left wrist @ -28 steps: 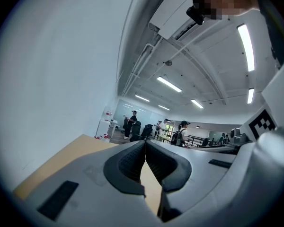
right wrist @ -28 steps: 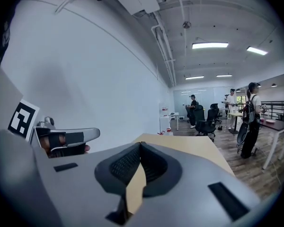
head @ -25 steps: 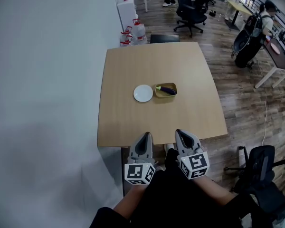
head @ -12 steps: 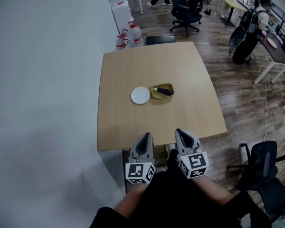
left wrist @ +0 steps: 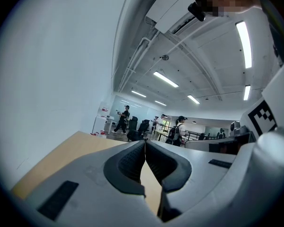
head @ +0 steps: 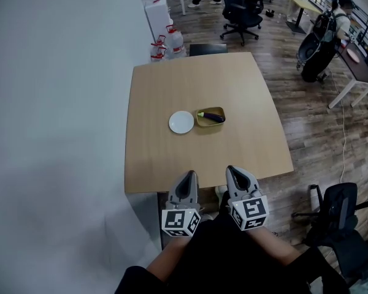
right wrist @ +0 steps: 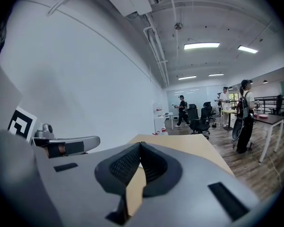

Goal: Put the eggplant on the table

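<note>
- Head view: a square light-wood table (head: 172,72) is seen set against a white wall (head: 55,103), on a wood-plank floor (head: 306,133).
- Near the table's middle a yellow dish (head: 200,122) is placed, and the eggplant (head: 212,117) is laid inside it. A white plate (head: 181,122) is set just beside the dish, on its left.
- The left gripper (head: 188,176) and the right gripper (head: 233,171) are held side by side at the table's near edge, well apart from the dish.
- In the two gripper views, each pair of jaws is seen pressed together, with nothing held between them.
- Beyond the far edge, water bottles (head: 172,41) and a black office chair (head: 242,14) are seen. A person with a backpack (head: 340,17) is seen at the far right.
</note>
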{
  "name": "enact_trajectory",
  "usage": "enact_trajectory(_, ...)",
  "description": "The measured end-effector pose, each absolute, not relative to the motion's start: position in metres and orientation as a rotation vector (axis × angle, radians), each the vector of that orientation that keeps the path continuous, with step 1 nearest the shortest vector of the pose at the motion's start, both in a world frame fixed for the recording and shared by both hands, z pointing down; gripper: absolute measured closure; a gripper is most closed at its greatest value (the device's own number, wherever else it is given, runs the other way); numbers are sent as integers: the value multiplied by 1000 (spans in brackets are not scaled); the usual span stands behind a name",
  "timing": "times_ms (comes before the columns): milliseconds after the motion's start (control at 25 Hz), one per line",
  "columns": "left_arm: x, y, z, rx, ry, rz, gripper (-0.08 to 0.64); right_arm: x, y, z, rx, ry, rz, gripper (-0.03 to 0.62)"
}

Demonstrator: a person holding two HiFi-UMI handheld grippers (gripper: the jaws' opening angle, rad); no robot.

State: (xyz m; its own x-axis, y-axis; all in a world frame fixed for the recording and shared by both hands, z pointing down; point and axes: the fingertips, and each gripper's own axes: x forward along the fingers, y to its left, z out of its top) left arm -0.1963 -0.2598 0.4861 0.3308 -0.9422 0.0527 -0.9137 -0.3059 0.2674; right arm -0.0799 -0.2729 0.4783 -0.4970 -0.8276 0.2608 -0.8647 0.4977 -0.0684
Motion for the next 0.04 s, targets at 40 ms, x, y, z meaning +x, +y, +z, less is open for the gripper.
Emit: enact_trajectory(40, -196, -261, 487, 2345, -1673, -166, 545, -80, -274, 478, 1455, -2547, 284, 532)
